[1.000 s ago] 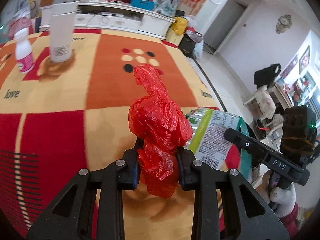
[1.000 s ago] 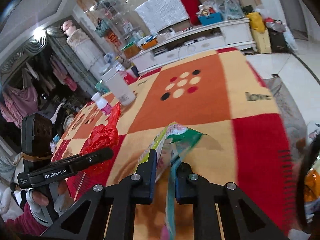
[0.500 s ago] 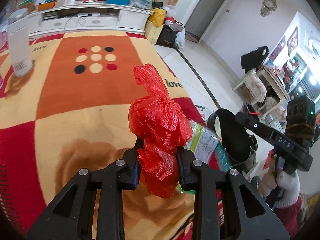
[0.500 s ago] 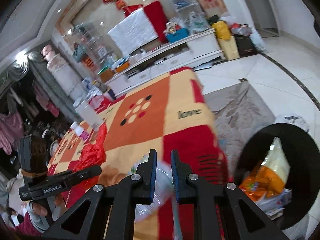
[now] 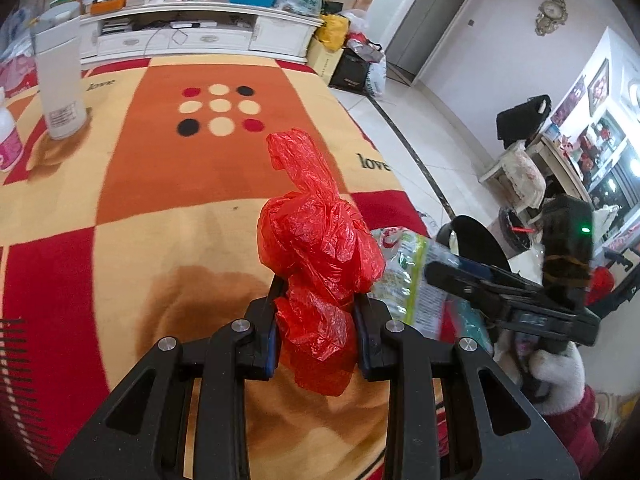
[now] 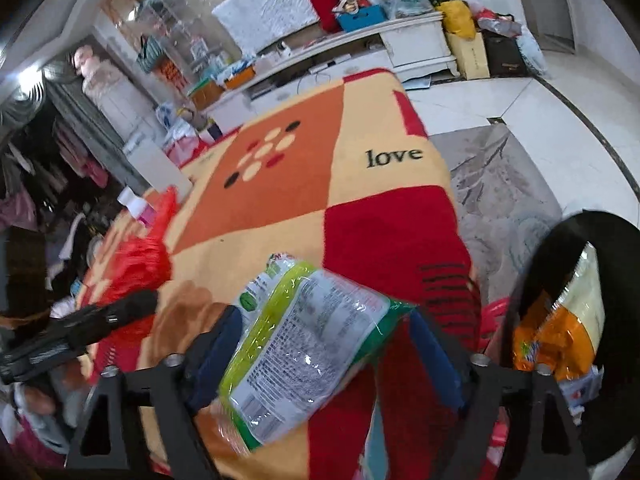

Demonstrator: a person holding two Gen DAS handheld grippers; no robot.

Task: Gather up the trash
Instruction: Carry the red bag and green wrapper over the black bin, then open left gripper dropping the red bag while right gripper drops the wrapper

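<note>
My left gripper (image 5: 316,330) is shut on a crumpled red plastic bag (image 5: 318,248) and holds it above the blanket-covered table (image 5: 160,184). My right gripper (image 6: 324,344) has its jaws spread wide, and a green and white snack packet (image 6: 304,344) lies loose between them, tilted over the table's near edge. The packet (image 5: 404,276) also shows in the left wrist view beside the right gripper's body (image 5: 508,300). A black trash bin (image 6: 580,320) stands on the floor to the right, holding an orange wrapper (image 6: 556,336).
A tall white cylinder container (image 5: 60,80) and a small pink-labelled bottle (image 5: 8,136) stand at the table's far left. A white TV cabinet (image 5: 200,32) lies beyond the table. A grey rug (image 6: 504,184) covers the floor near the bin.
My right gripper has gone from shut on the packet to wide open, and the packet now lies loose between the fingers. My left gripper still holds the red bag, its view swung back left.
</note>
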